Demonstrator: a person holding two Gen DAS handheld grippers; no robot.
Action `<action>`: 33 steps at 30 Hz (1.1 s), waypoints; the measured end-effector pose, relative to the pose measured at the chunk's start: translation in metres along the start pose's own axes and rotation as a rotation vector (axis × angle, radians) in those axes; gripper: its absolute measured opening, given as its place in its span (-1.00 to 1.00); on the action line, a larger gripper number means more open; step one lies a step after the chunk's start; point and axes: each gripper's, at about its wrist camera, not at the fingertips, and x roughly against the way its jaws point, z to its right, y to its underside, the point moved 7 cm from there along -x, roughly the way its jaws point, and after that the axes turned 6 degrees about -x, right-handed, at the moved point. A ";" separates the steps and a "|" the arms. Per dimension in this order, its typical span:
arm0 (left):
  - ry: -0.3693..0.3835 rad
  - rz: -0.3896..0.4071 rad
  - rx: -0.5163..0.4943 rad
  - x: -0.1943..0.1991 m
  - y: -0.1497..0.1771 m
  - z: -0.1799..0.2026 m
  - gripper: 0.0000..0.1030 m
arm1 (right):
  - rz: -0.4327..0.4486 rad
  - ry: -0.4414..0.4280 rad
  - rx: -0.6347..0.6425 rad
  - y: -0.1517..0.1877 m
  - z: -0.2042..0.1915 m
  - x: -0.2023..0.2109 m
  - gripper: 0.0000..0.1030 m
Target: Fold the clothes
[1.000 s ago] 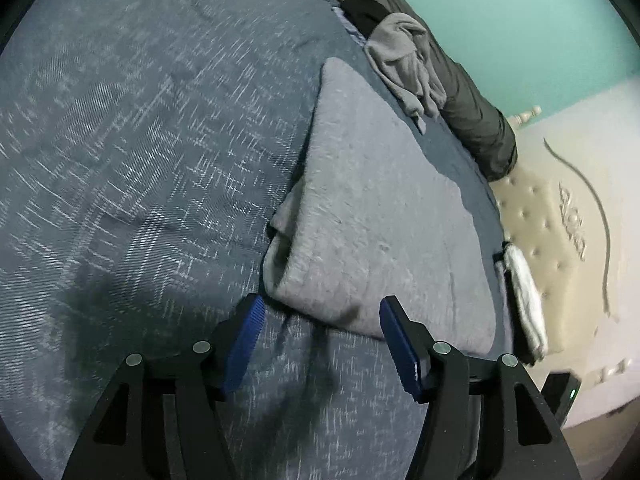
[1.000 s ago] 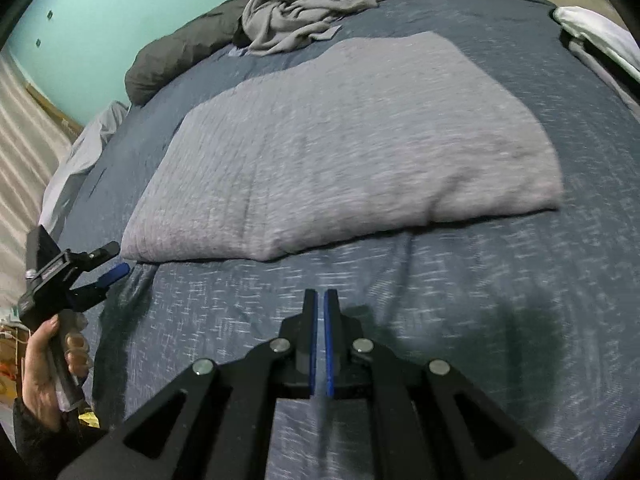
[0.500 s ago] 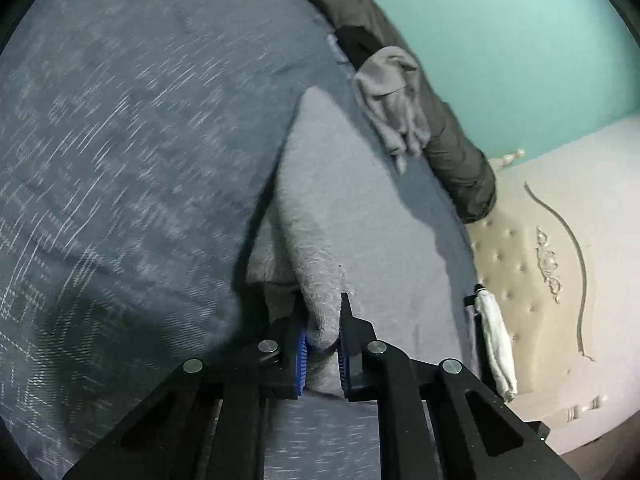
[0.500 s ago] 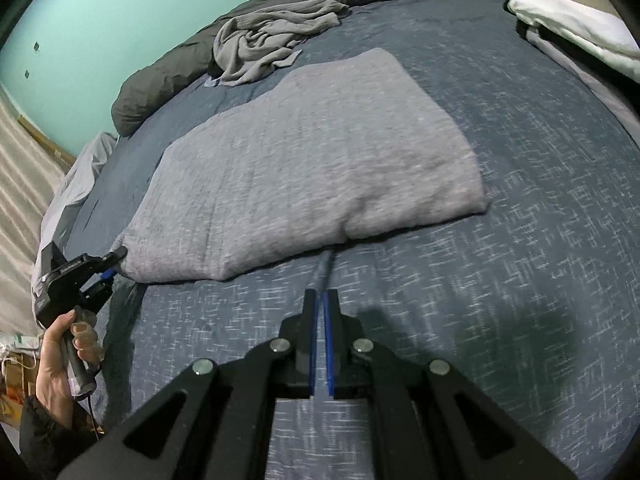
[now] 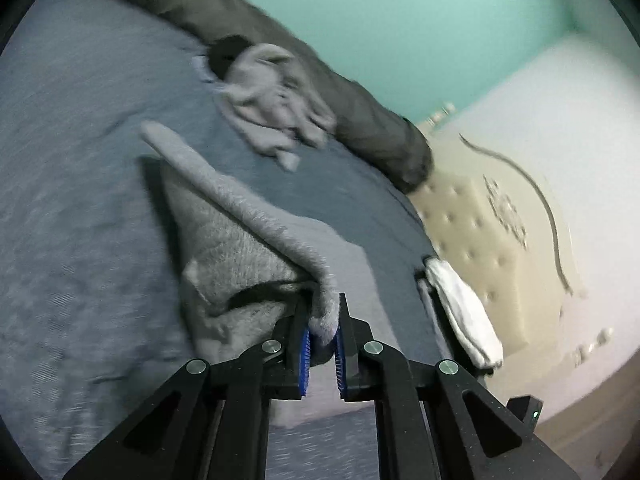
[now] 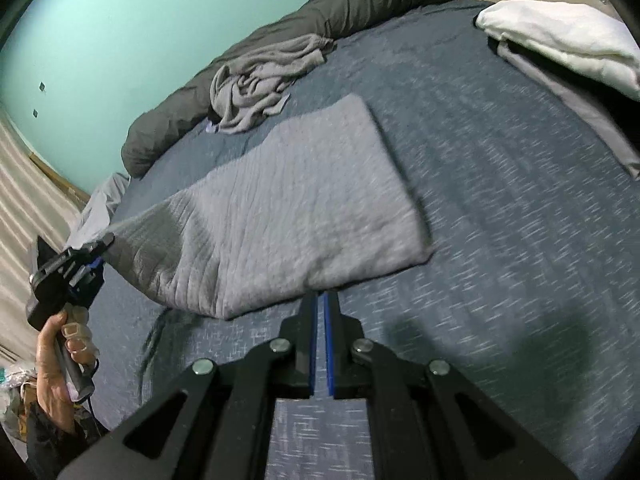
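A grey knitted garment (image 6: 288,216) lies folded on the blue-grey bedspread (image 6: 520,200). My left gripper (image 5: 323,312) is shut on one end of the garment (image 5: 240,248) and holds that end up off the bed, so the cloth drapes away from the jaws. In the right wrist view the left gripper (image 6: 94,252) appears at the far left, held by a hand (image 6: 60,364), with the garment's corner stretched toward it. My right gripper (image 6: 322,300) is shut, its tips right at the garment's near edge. Whether any cloth sits between its pads is hidden.
A crumpled grey garment (image 6: 264,80) lies at the far side against a rolled dark duvet (image 6: 320,12). Folded white cloth (image 6: 560,40) rests near the beige tufted headboard (image 5: 480,220). Open bedspread lies to the right of the garment.
My left gripper went from open at the garment's end to shut on it and has lifted it. My right gripper stayed shut and moved up to the near edge.
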 end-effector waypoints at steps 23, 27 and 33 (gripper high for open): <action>0.063 -0.333 -0.292 -0.132 0.104 0.140 -0.10 | -0.031 -0.053 -0.100 -0.038 0.052 0.018 -0.34; -0.036 -0.281 -0.307 -0.108 0.071 0.107 -0.09 | -0.079 -0.122 -0.135 -0.044 0.033 -0.005 -0.19; -0.106 -0.302 -0.290 -0.101 0.078 0.058 -0.10 | -0.157 -0.070 -0.158 -0.047 0.020 -0.046 -0.02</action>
